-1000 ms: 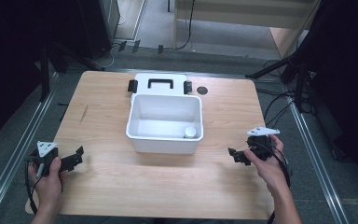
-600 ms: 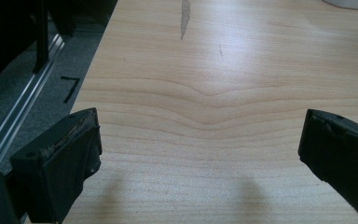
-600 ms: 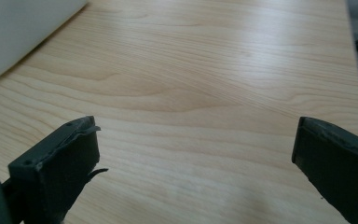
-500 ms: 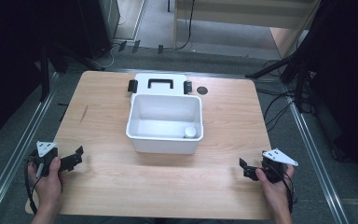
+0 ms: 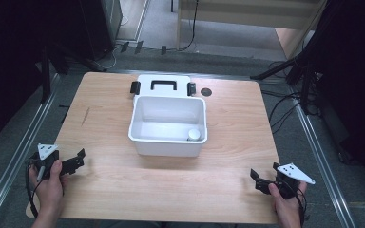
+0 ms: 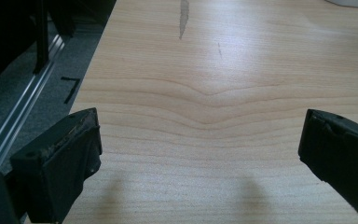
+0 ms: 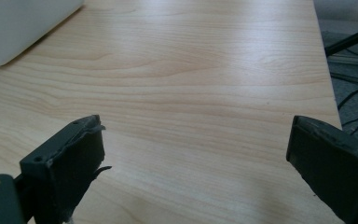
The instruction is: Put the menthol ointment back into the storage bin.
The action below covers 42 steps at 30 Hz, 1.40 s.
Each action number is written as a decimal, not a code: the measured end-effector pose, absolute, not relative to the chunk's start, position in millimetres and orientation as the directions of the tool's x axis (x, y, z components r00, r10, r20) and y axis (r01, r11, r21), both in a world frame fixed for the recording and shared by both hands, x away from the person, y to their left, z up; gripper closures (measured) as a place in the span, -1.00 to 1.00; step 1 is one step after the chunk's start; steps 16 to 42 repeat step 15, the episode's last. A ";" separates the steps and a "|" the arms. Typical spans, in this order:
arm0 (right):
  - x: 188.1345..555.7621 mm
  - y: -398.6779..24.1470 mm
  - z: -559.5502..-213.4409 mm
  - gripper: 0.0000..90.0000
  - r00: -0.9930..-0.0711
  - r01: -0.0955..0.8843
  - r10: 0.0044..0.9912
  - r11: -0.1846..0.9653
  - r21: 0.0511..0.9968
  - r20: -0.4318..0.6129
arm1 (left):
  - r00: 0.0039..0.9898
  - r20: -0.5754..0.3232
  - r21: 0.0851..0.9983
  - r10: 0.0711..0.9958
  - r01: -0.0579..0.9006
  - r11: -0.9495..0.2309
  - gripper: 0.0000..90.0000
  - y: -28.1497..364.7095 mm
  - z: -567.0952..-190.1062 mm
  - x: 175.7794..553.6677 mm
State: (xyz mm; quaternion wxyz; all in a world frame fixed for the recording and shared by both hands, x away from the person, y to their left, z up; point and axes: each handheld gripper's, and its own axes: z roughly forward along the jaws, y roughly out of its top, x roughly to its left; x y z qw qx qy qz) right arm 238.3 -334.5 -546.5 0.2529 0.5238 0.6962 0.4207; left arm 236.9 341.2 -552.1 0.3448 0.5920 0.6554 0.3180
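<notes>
Our right tool [image 5: 261,182] sits low over the near right corner of the wooden surface [image 5: 237,137], its jaws standing wide apart with nothing between them, though they have just been closing a little. In the right gripper view we see only bare wood grain between the two black jaws, with a white corner of the bin at upper left. Our left tool [image 5: 76,161] rests at the near left edge of the surface, jaws likewise spread wide and holding nothing; its own view shows plain wood and a dark streak in the grain farther off.

Beyond both tools, well apart from either, the white bin [image 5: 168,142] stands open at the middle of the surface. Inside it, in the near right corner, we make out a small white round item [image 5: 194,134]. Just behind the bin lies its white lid [image 5: 164,84], flat, with a black handle and black clips at both ends. A small dark disc [image 5: 206,91] sits beside the lid on the right.
</notes>
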 end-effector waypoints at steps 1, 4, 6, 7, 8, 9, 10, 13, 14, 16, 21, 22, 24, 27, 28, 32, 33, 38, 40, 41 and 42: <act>239.2 -334.4 -546.4 -0.89 -0.316 0.513 0.945 0.094 0.853 0.086 | -0.061 -0.074 0.825 0.995 0.557 0.095 -1.00 340.9 -552.1 236.9; 242.3 -336.3 -546.7 -0.87 -0.287 0.526 0.953 0.070 0.848 0.099 | -0.060 -0.071 0.825 0.996 0.558 0.092 -1.00 340.6 -552.0 236.8; 244.0 -336.9 -547.0 -0.83 -0.266 0.540 0.958 0.058 0.839 0.105 | -0.060 -0.072 0.825 0.996 0.558 0.093 -1.00 340.6 -552.1 236.9; 244.5 -336.5 -547.1 -0.76 -0.257 0.542 0.962 0.062 0.838 0.095 | -0.059 -0.072 0.824 0.996 0.559 0.093 -1.00 340.6 -552.1 236.9; 244.4 -335.3 -547.0 -0.72 -0.251 0.549 0.964 0.062 0.833 0.093 | -0.060 -0.072 0.824 0.996 0.559 0.093 -1.00 340.6 -552.2 236.9; 244.8 -334.7 -547.2 -0.71 -0.254 0.549 0.964 0.072 0.833 0.084 | -0.058 -0.073 0.823 0.996 0.560 0.093 -1.00 340.5 -552.1 236.9; 245.1 -334.2 -547.2 -0.71 -0.258 0.549 0.963 0.078 0.832 0.080 | -0.055 -0.072 0.824 0.996 0.560 0.091 -1.00 340.4 -552.2 236.9; 245.6 -334.5 -547.2 -0.71 -0.257 0.554 0.962 0.072 0.830 0.088 | -0.051 -0.063 0.823 0.997 0.562 0.081 -1.00 339.6 -552.1 237.2; 245.6 -334.8 -547.1 -0.71 -0.252 0.554 0.963 0.064 0.830 0.094 | -0.051 -0.062 0.824 0.997 0.561 0.080 -1.00 339.3 -552.1 237.2; 245.9 -335.3 -547.2 -0.71 -0.254 0.553 0.962 0.063 0.831 0.097 | -0.051 -0.062 0.824 0.997 0.560 0.080 -1.00 339.1 -552.1 237.2; 245.9 -335.3 -547.2 -0.71 -0.254 0.553 0.962 0.063 0.831 0.097 | -0.051 -0.062 0.824 0.997 0.560 0.080 -1.00 339.1 -552.1 237.2; 245.9 -335.3 -547.2 -0.71 -0.254 0.553 0.962 0.063 0.831 0.097 | -0.051 -0.062 0.824 0.997 0.560 0.080 -1.00 339.1 -552.1 237.2; 245.9 -335.3 -547.2 -0.71 -0.254 0.553 0.962 0.063 0.831 0.097 | -0.051 -0.062 0.824 0.997 0.560 0.080 -1.00 339.1 -552.1 237.2; 245.9 -335.3 -547.2 -0.71 -0.254 0.553 0.962 0.063 0.831 0.097 | -0.051 -0.062 0.824 0.997 0.560 0.080 -1.00 339.1 -552.1 237.2; 245.9 -335.3 -547.2 -0.71 -0.254 0.553 0.962 0.063 0.831 0.097 | -0.051 -0.062 0.824 0.997 0.560 0.080 -1.00 339.1 -552.1 237.2; 245.9 -335.3 -547.2 -0.71 -0.254 0.553 0.962 0.063 0.831 0.097 | -0.051 -0.062 0.824 0.997 0.560 0.080 -1.00 339.1 -552.1 237.2; 245.9 -335.3 -547.2 -0.71 -0.254 0.553 0.962 0.063 0.831 0.097 | -0.051 -0.062 0.824 0.997 0.560 0.080 -1.00 339.1 -552.1 237.2; 245.9 -335.3 -547.2 -0.71 -0.254 0.553 0.962 0.063 0.831 0.097 | -0.051 -0.062 0.824 0.997 0.560 0.080 -1.00 339.1 -552.1 237.2; 245.9 -335.3 -547.2 -0.71 -0.254 0.553 0.962 0.063 0.831 0.097 | -0.051 -0.062 0.824 0.997 0.560 0.080 -1.00 339.1 -552.1 237.2; 245.9 -335.3 -547.2 -0.71 -0.254 0.553 0.962 0.063 0.831 0.097 | -0.051 -0.062 0.824 0.997 0.560 0.080 -1.00 339.1 -552.1 237.2; 245.9 -335.3 -547.2 -0.71 -0.254 0.553 0.962 0.063 0.831 0.097 | -0.051 -0.062 0.824 0.997 0.560 0.080 -1.00 339.1 -552.1 237.2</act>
